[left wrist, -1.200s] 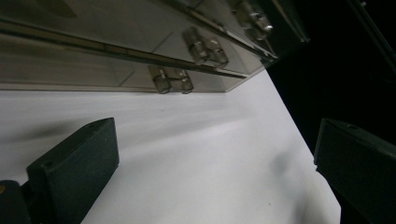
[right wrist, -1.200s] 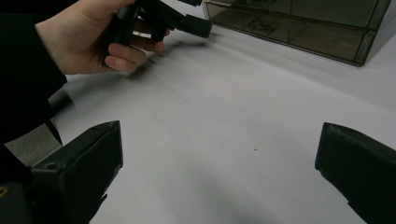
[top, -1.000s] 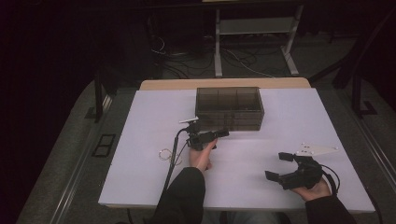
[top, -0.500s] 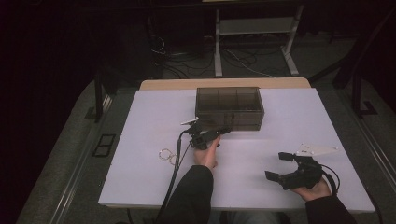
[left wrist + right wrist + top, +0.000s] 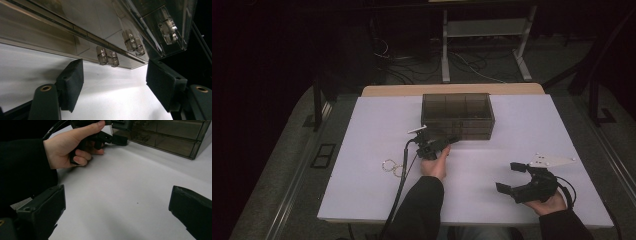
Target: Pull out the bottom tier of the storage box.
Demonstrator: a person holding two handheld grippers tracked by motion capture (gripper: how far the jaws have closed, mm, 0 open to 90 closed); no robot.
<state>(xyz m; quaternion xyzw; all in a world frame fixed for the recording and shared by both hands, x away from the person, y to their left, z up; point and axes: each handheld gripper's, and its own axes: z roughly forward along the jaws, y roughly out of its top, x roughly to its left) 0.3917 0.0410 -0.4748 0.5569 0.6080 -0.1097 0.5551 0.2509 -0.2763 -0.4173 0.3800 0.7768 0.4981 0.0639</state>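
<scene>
- We hold our left gripper [image 5: 451,140] at the smoky box [image 5: 458,114] on the table's [image 5: 362,150] far middle, jaws just closing, gripping nothing.
- Our right gripper [image 5: 512,177] rests near, spread wide.

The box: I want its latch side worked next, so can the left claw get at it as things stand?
Probably yes: the left claw sits right at the box front, jaws apart and just been closing, with nothing between them.

Box [image 5: 458,115] behind left gripper [image 5: 447,141]
</scene>
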